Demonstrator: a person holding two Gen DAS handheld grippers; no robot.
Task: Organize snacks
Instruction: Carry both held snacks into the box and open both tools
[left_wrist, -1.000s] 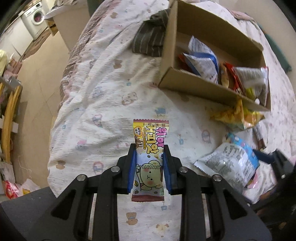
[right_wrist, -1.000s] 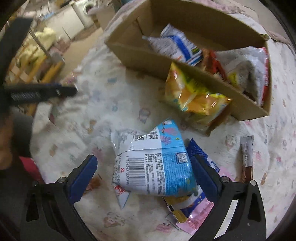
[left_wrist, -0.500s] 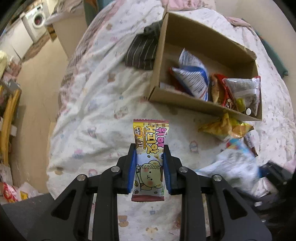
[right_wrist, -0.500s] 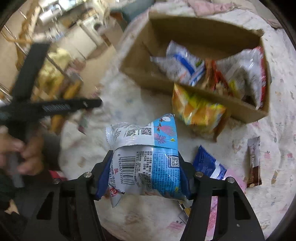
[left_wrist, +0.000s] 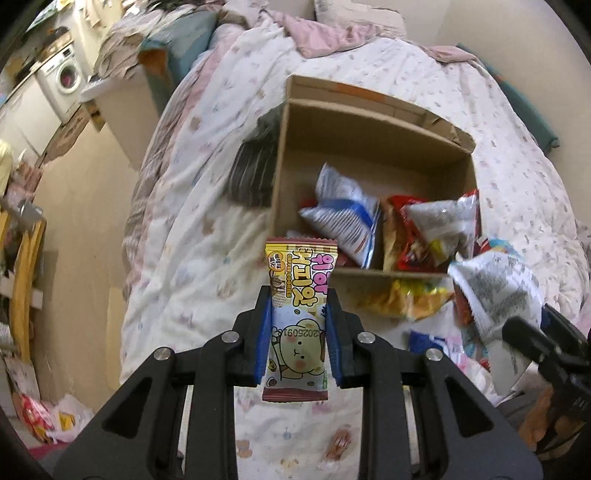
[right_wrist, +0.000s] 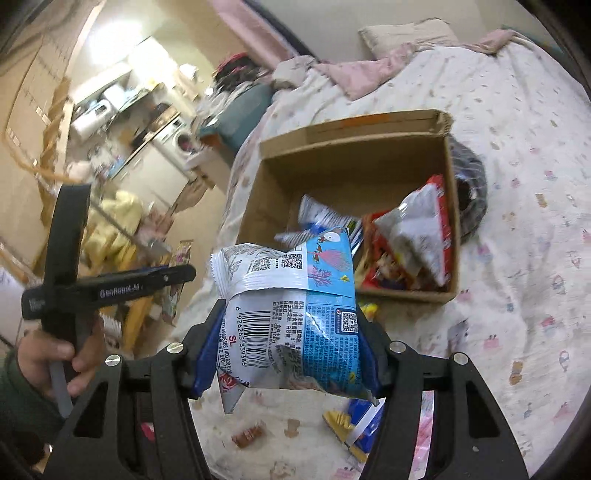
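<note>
Cardboard box (left_wrist: 373, 122) on bed (left_wrist: 192, 258) holds blue-white bag (left_wrist: 341, 218), red packets (left_wrist: 410, 240), clear bag (left_wrist: 443, 218); its far-left half is bare. Yellow bag (left_wrist: 406, 299) lies just outside near wall. Left gripper (left_wrist: 297, 332) clamps wafer packet (left_wrist: 297, 317), right gripper (right_wrist: 286, 350) clamps blue noodle bag (right_wrist: 291, 314), both above quilt. Only right view shows hand (right_wrist: 55, 358) and loose packets (right_wrist: 354, 421) below

Glossy plastic wrappers – the cookie packet (left_wrist: 297, 317) and blue-and-white bag (right_wrist: 295, 317); matt brown cardboard box (left_wrist: 373, 122); soft printed cloth bedcover (left_wrist: 207, 258).
</note>
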